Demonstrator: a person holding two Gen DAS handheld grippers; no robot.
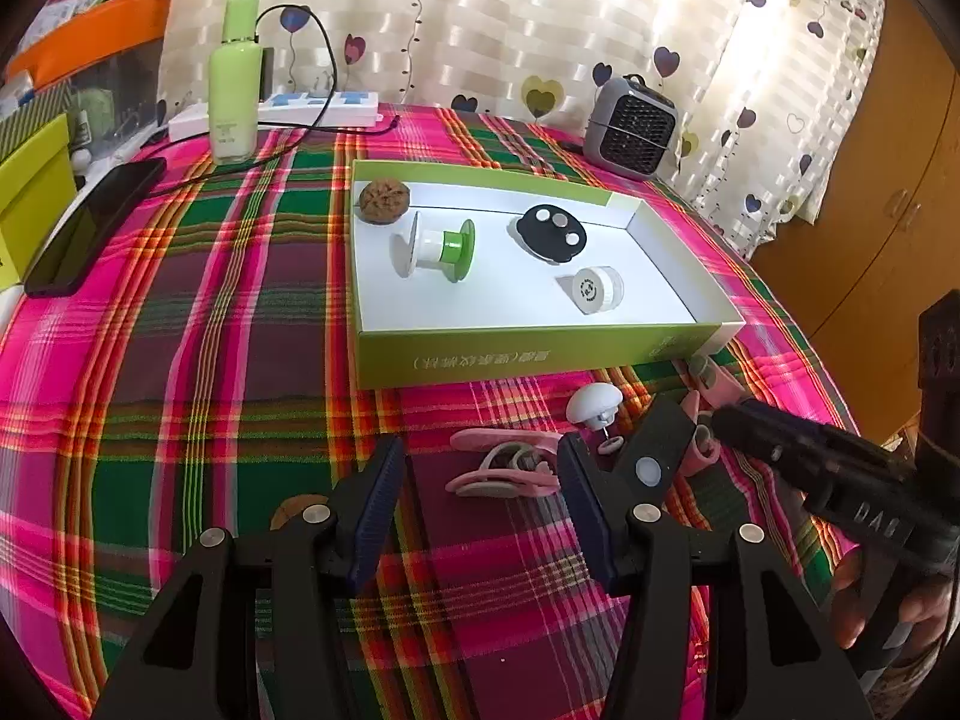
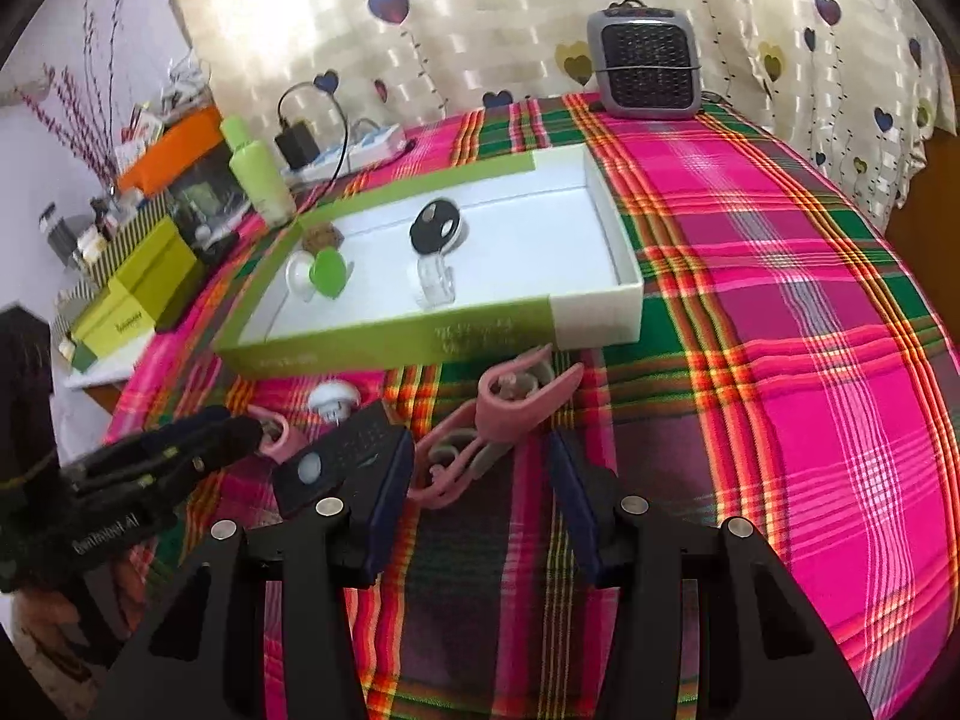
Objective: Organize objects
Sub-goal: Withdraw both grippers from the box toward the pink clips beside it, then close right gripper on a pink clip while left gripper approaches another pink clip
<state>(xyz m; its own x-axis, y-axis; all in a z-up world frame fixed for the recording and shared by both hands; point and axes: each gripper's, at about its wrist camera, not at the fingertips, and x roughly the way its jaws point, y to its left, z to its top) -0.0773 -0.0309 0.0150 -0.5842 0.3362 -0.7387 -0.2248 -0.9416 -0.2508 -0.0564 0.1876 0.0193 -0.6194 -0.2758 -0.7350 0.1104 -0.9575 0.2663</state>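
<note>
A green-and-white tray box (image 1: 540,351) (image 2: 384,348) holds a walnut (image 1: 384,200), a green-and-white spool (image 1: 433,246), a black disc (image 1: 551,231) and a white round case (image 1: 594,288). On the plaid cloth in front of it lie pink clips (image 1: 504,468) (image 2: 516,396), a white mushroom-shaped knob (image 1: 594,403) (image 2: 333,399) and a black remote (image 1: 654,450) (image 2: 342,459). My left gripper (image 1: 480,480) is open just above a pink clip. My right gripper (image 2: 480,474) is open around another pink clip; it also shows in the left wrist view (image 1: 714,426).
A green bottle (image 1: 235,78), a power strip (image 1: 324,108), a phone (image 1: 96,222) and yellow-green boxes (image 2: 138,294) stand at the left. A small grey heater (image 1: 630,126) (image 2: 648,60) stands at the back by the curtain. The table edge falls away at the right.
</note>
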